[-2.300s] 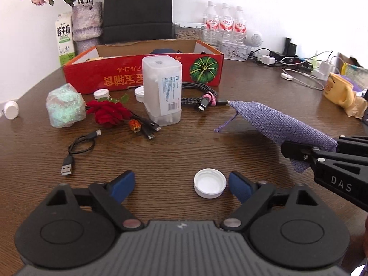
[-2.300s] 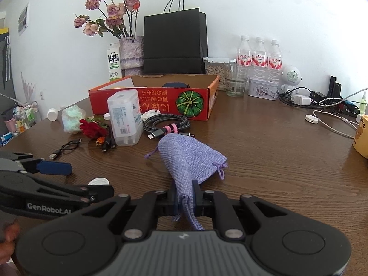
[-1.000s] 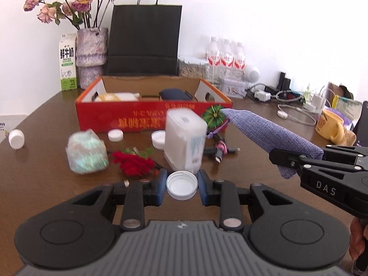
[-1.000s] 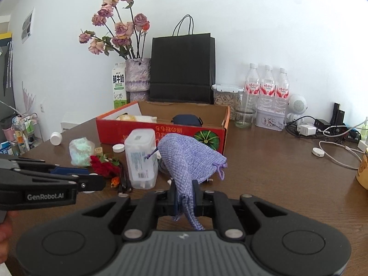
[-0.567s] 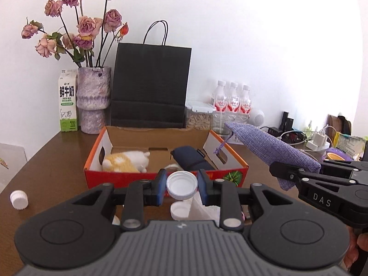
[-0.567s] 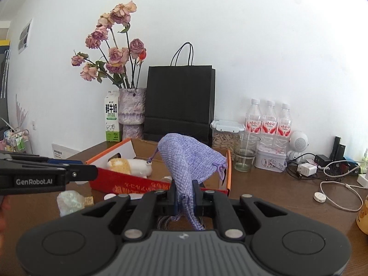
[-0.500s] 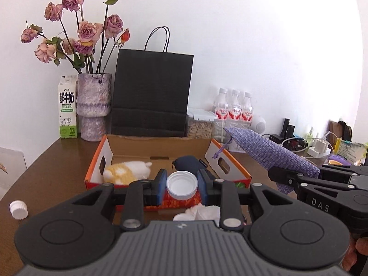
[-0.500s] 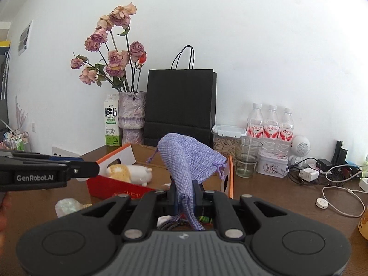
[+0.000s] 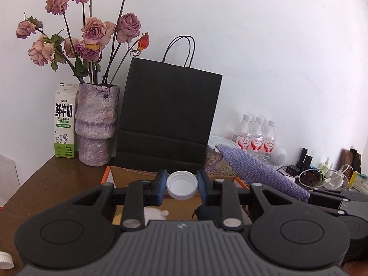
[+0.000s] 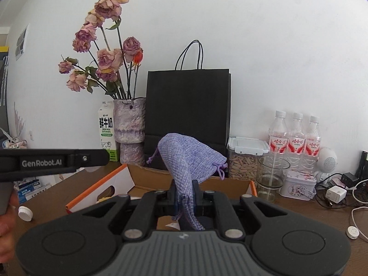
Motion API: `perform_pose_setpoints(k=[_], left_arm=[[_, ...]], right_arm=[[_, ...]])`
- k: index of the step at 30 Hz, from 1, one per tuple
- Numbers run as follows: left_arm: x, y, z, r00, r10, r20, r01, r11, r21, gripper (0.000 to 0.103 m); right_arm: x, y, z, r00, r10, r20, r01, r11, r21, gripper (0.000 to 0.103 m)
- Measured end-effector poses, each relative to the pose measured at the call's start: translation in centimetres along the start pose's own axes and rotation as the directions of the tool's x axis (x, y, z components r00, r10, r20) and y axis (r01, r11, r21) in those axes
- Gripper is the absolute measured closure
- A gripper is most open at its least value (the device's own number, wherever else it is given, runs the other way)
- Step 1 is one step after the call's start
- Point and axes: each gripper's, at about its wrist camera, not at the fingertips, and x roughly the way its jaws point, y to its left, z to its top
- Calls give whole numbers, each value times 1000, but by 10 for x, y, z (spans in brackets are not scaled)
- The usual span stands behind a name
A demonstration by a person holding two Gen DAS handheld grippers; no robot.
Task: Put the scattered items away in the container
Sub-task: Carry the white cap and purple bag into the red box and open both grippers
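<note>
My left gripper (image 9: 181, 185) is shut on a white bottle cap (image 9: 182, 185) and holds it above the open cardboard box (image 9: 128, 173). My right gripper (image 10: 185, 194) is shut on a purple drawstring pouch (image 10: 188, 161), also held over the box (image 10: 147, 179). The pouch also shows at the right of the left wrist view (image 9: 260, 172). The left gripper's arm crosses the left of the right wrist view (image 10: 53, 161). Inside the box I see a white plush toy (image 9: 156, 215) and a dark item (image 9: 208, 212), both mostly hidden by the grippers.
Behind the box stand a black paper bag (image 9: 168, 124), a vase of dried roses (image 9: 96, 124) and a milk carton (image 9: 64, 124). Water bottles (image 10: 296, 138), a glass (image 10: 271, 174), a food jar (image 10: 247, 161) and chargers (image 10: 335, 193) are right. A loose white cap (image 10: 24, 212) lies left.
The left gripper closed on the white cap and lifted it. Both grippers rose and moved forward from the table front to above the box; the right kept hold of the pouch.
</note>
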Motion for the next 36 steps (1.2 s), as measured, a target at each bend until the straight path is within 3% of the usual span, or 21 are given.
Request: perform_pose_setpoints(k=[4,11,19,27,29,30,32,33,34,35,36], left_arm=[[26,16,8,1000,21,-10,-21,1000,-18,74],[74,30,-1,985,43,-168,-44,999,-4,74],[90,28,-19,968,67,-240,-61,998,33,74],[96,26,-25,961,65,-270,-55,997,46,74],[96,25,-27,959,74,-272,-60,996,59,73],[96,24,-27,959,78,-272,-62,996,69,74],[94,21,-26,960,96,-262,-74,993,90,67],[93,20,-25,961,105,-257,-82,992,99,48],[91,19,-24,962,119,-245,-95,990,107,35],[88,18,-22,965,132,-225,-109,988,112,10],[85,17,-21,969,145,-202,-123,986,116,0]], right_arm=[[35,-3,2,999,34,-30,-33,999,15,93],[83,1,-11,992,54,-117,-56,998,-13,93],[96,4,-25,982,63,-180,-67,998,-20,93],[97,5,-28,980,63,-191,-69,997,-24,90],[97,6,-28,979,59,-194,-66,997,-27,84],[97,6,-29,979,55,-195,-62,998,-31,76],[97,6,-27,979,49,-199,-55,998,-28,48],[95,5,-26,980,44,-196,-50,998,-25,25],[94,4,-25,981,34,-190,-39,999,-24,8],[91,4,-23,983,22,-181,-27,999,-25,4],[88,3,-21,985,15,-172,-19,1000,-23,0]])
